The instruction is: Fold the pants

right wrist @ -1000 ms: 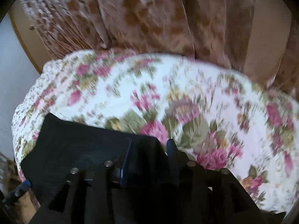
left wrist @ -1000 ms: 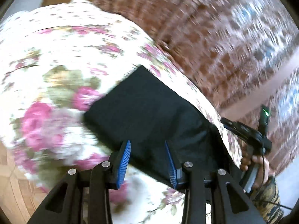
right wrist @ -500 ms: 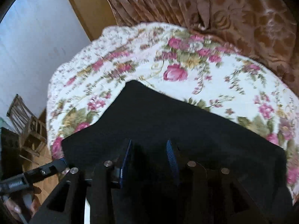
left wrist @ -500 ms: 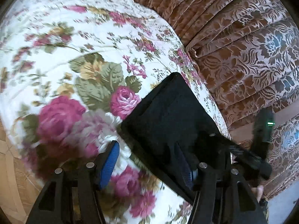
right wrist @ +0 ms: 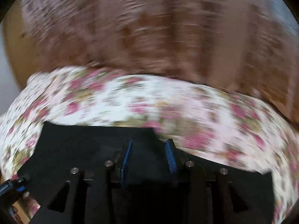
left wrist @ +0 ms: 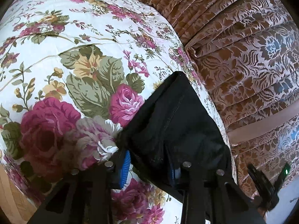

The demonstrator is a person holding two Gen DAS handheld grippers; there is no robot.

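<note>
The black pants (left wrist: 173,123) are observed folded on the floral bedspread (left wrist: 78,71), near its edge beside the brown patterned curtain (left wrist: 248,59). The left gripper (left wrist: 149,166) is noted with its jaws closing, a thick folded corner of the pants lying between the blue pads and apparently pressed by them. The right gripper (right wrist: 149,158) is seen in a motion-blurred view with dark cloth between its parted pads; whether the cloth is gripped cannot be determined.
</note>
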